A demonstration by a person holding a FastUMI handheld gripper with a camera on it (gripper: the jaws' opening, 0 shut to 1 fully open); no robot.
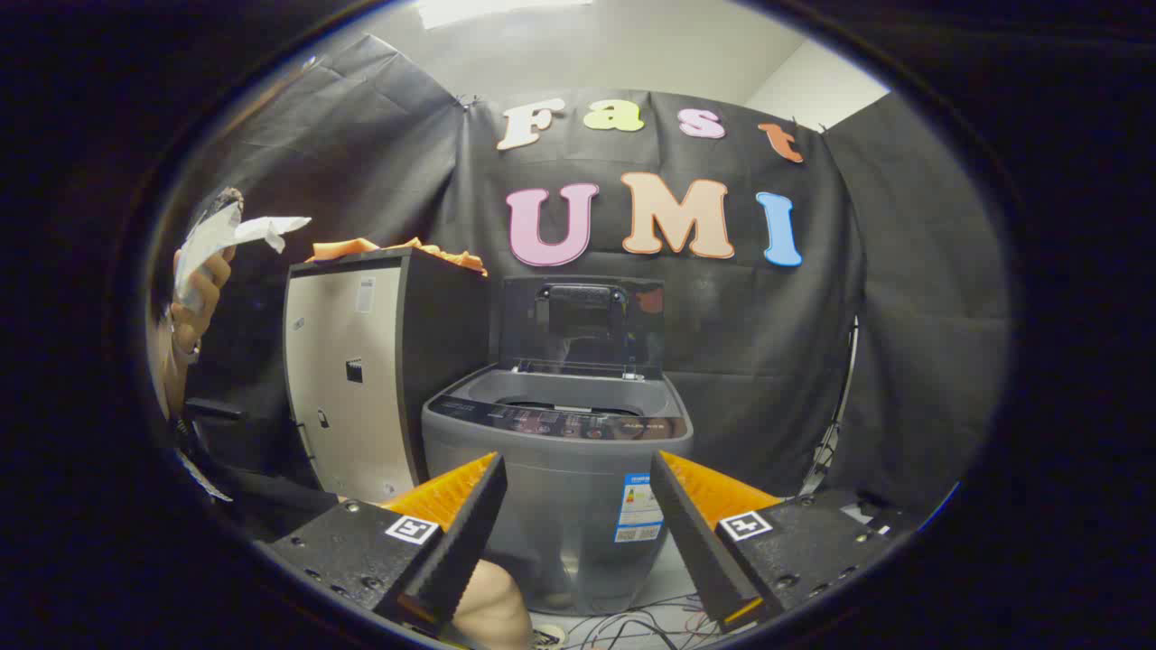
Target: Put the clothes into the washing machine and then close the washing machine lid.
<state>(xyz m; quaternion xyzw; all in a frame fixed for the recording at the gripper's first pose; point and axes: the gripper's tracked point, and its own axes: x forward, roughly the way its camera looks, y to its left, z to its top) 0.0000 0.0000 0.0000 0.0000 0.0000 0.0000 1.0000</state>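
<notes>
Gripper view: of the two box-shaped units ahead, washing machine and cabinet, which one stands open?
The grey washing machine, beyond the open hand-held gripper: its lid stands raised. The cabinet beside it carries orange clothes.

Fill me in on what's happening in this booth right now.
A person is holding the gripper with its fingers open and empty, pointed at the washing machine just ahead. The lid stands up open. The orange clothes lie on top of the cabinet beside the machine, not yet picked up. A hand near the cabinet holds something white.

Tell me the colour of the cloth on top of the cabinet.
Orange; the cloth shows best in the gripper view, lying on the cabinet left of the washer.
</notes>
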